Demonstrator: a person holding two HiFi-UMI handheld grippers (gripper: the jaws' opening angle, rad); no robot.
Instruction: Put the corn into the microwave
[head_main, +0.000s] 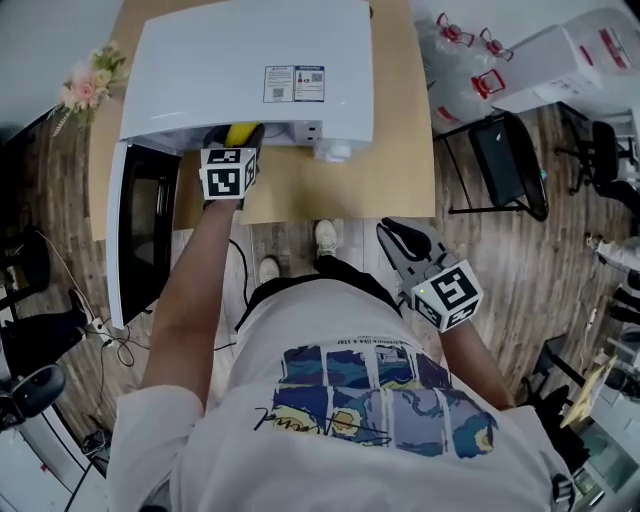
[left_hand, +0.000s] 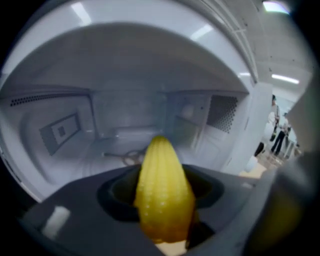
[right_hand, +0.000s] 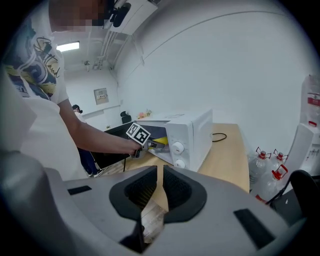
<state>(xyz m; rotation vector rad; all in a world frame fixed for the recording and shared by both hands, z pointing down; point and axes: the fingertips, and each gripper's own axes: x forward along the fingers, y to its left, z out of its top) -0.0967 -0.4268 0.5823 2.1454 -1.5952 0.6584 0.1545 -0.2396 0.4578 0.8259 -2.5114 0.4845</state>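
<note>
**Head view, looking down.** We see a wooden table (head_main: 400, 150) at 12 o'clock. It bears a white microwave (head_main: 250, 70) whose door (head_main: 135, 230) hangs open at the oven's 9 o'clock, leaving the cavity open toward us. A black chair (head_main: 505, 160) stands at 3 o'clock of the table. Bottles (head_main: 455, 45) with red handles stand at its 2 o'clock, and flowers (head_main: 90, 80) sit at its 10 o'clock corner.

**Writing.** On the microwave's top we find a sticker (head_main: 295, 83) with two square codes; its print is too small to read. Two knobs (right_hand: 177, 146) show on the oven's front in the right gripper view.

**Grippers.**
- **Left:** The left gripper (left_hand: 162, 197) is clamped on the corn (left_hand: 162, 185), its jaws held fairly wide by the cob. The cob's tip points at 12 o'clock into the cavity, at its mouth and above its floor.
- **Right:** The right gripper (right_hand: 159, 187) hangs at 1 o'clock of the torso, over the floor and apart from the table. Its jaws are nearly together, with a thin slit between them, and it holds nothing.
</note>
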